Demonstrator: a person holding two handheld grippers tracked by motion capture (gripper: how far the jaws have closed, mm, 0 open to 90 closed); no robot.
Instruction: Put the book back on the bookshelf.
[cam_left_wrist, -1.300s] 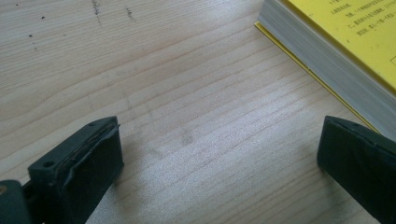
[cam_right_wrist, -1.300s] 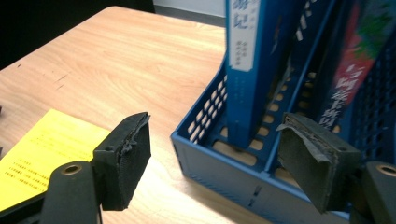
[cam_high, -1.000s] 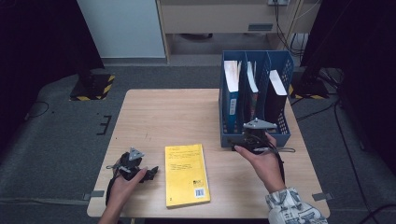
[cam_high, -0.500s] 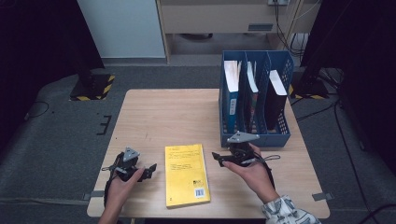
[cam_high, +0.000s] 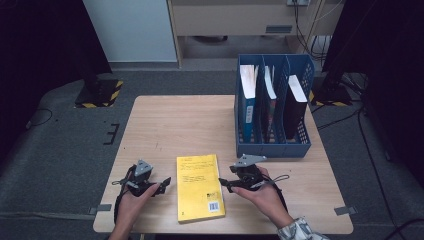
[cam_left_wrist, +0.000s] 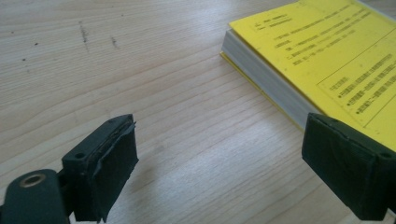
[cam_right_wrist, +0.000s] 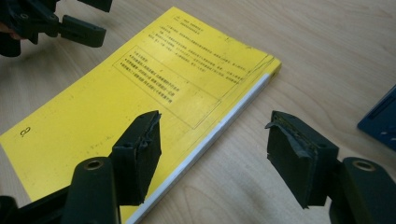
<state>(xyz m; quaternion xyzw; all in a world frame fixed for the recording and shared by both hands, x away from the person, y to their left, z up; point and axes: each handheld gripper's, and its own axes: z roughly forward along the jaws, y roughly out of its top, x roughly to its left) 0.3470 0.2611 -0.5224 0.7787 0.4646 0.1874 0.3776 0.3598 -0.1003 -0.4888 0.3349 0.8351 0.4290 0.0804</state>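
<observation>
Table (cam_high: 170, 120) is seen mid-frame in the high view, w/ a blue file rack (cam_high: 272, 145) at upper right, three books stood in it. Yellow book (cam_high: 200, 186) is laid flat at lower centre, between both tools, spine side toward the left of frame. Left gripper (cam_high: 162, 182) is parked just left of the book, jaws wide apart, nothing held; they've just been closing a little, w/ nothing between them. Right gripper (cam_high: 224, 184) is brought to the book's right edge, jaws about half open and just been closing, page edge lying between them but not yet pinched. Risk, as judged: lower jaw may be blocked by the tabletop, so only the cover gets nipped and the book flops open, or it's shoved toward the left gripper.
</observation>
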